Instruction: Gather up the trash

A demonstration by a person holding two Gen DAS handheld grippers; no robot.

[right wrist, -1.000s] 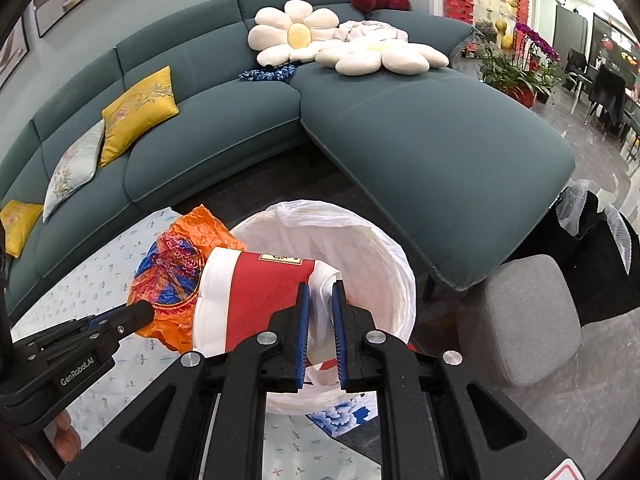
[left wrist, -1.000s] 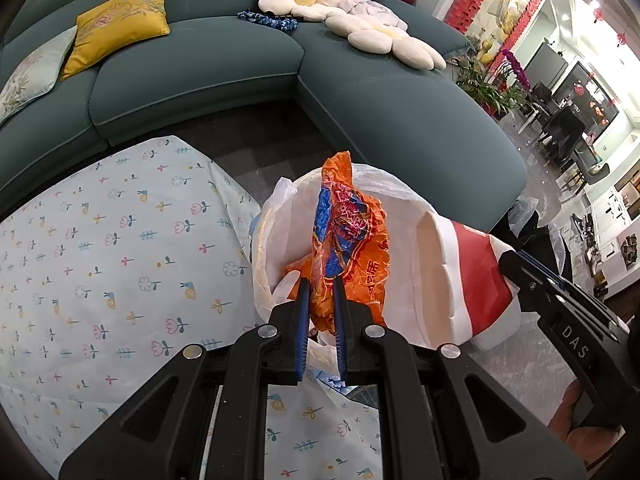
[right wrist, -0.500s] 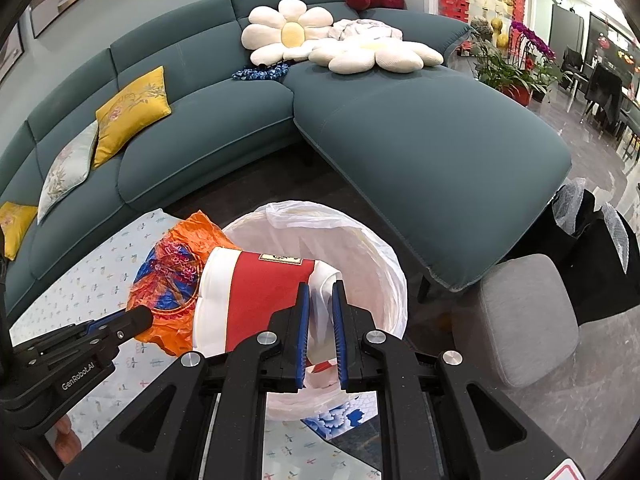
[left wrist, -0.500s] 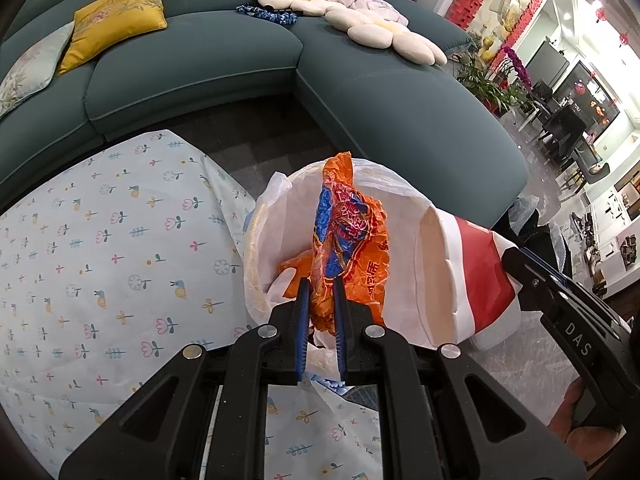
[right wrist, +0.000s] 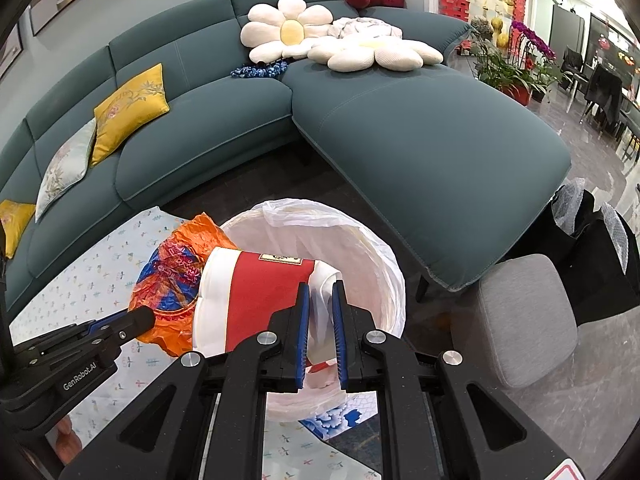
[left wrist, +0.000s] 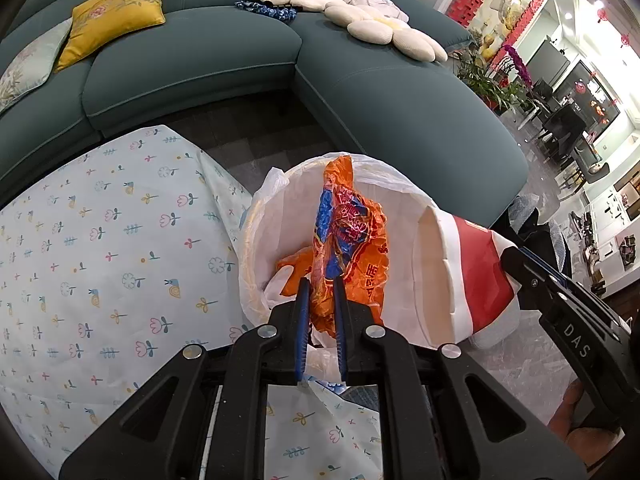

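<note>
My left gripper is shut on a crumpled orange and blue snack wrapper and holds it over the mouth of a bin lined with a white bag. My right gripper is shut on a red and white paper cup lying on its side, held above the same bin. In the right wrist view the wrapper sits just left of the cup. In the left wrist view the cup is just right of the wrapper, and both hang over the bin.
A table with a floral cloth lies left of the bin. A teal sectional sofa with cushions curves behind it. A grey stool and black bags stand to the right on the glossy floor.
Both grippers keep their grip. The view has shifted slightly, with the bin and held items a little lower and closer. The wrapper and cup stay over the bin.
</note>
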